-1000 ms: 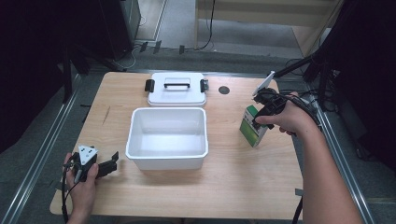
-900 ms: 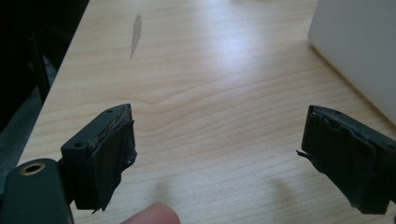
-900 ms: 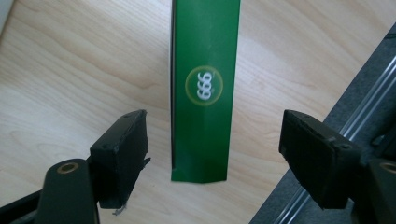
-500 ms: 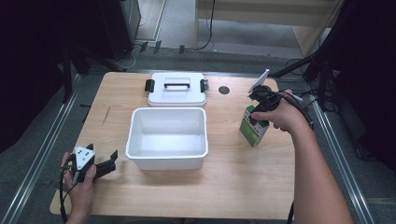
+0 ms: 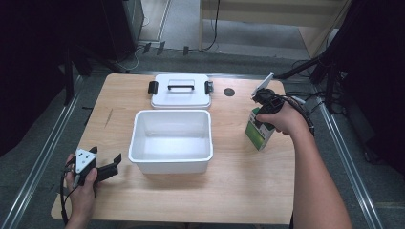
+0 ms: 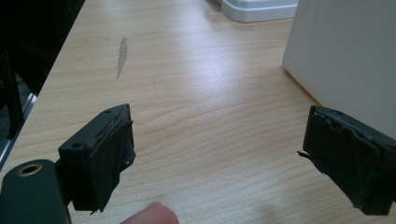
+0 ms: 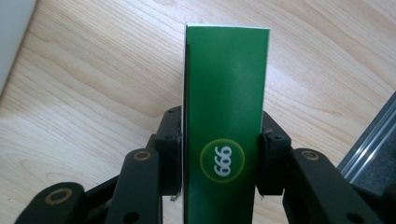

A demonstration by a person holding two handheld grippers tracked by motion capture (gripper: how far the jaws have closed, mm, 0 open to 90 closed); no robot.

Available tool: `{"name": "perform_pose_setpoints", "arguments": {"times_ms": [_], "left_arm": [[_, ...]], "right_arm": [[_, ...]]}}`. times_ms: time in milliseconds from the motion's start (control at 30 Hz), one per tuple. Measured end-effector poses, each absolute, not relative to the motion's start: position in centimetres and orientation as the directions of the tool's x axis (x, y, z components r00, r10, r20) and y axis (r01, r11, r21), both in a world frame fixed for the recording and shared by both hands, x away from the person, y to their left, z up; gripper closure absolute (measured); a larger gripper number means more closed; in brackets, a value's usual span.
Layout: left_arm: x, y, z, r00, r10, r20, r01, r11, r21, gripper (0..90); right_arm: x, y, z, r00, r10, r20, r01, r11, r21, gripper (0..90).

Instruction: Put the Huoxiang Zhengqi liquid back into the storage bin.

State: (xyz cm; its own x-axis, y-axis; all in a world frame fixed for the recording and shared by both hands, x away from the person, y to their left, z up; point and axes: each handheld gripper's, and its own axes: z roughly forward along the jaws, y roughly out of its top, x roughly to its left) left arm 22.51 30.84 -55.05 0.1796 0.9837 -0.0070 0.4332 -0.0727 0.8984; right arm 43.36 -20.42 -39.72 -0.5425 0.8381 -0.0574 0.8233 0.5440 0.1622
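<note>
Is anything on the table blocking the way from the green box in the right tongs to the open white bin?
Nothing visible does. The green box is clamped in the right tongs, and only bare table lies between it and the open white bin.

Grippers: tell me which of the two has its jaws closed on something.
The right gripper: its jaws have just been closing and now clamp the green carton from both sides. The left gripper stands open over bare table.
</note>
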Motion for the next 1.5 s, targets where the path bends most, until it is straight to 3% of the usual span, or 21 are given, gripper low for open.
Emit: {"name": "perform_pose_setpoints", "arguments": {"times_ms": [233,367,800,933,1100,1233,1500], "left_arm": [[22.5,30.8,-55.0,0.180,0.984,0.001,0.433,-0.081,0.898,9.6],[22.5,30.8,-55.0,0.181,0.984,0.001,0.435,-0.081,0.897,9.7],[22.6,30.8,-55.0,0.178,0.984,-0.007,0.436,-0.073,0.897,9.7],[22.6,30.9,-55.0,0.177,0.984,-0.009,0.435,-0.071,0.897,9.7],[22.6,30.9,-55.0,0.177,0.984,-0.009,0.437,-0.071,0.897,9.7],[22.6,30.9,-55.0,0.176,0.984,-0.009,0.436,-0.070,0.897,9.7],[22.6,30.9,-55.0,0.178,0.984,-0.012,0.439,-0.068,0.896,9.7]], "right_arm": [[42.8,-20.7,-39.2,-0.578,0.814,-0.051,0.802,0.579,0.150,64.2],[42.1,-20.5,-38.6,-0.648,0.759,-0.052,0.746,0.648,0.154,64.3],[40.8,-18.9,-35.8,-0.758,0.647,-0.086,0.635,0.761,0.131,64.3],[39.6,-17.5,-34.7,-0.886,0.444,-0.137,0.428,0.895,0.128,64.3],[38.7,-16.5,-33.5,-0.935,0.324,-0.143,0.305,0.942,0.142,64.4],[37.6,-15.3,-32.1,-0.971,0.157,-0.180,0.134,0.982,0.134,64.5],[36.9,-14.7,-30.0,-0.979,0.074,-0.192,0.045,0.988,0.149,64.4]]}}
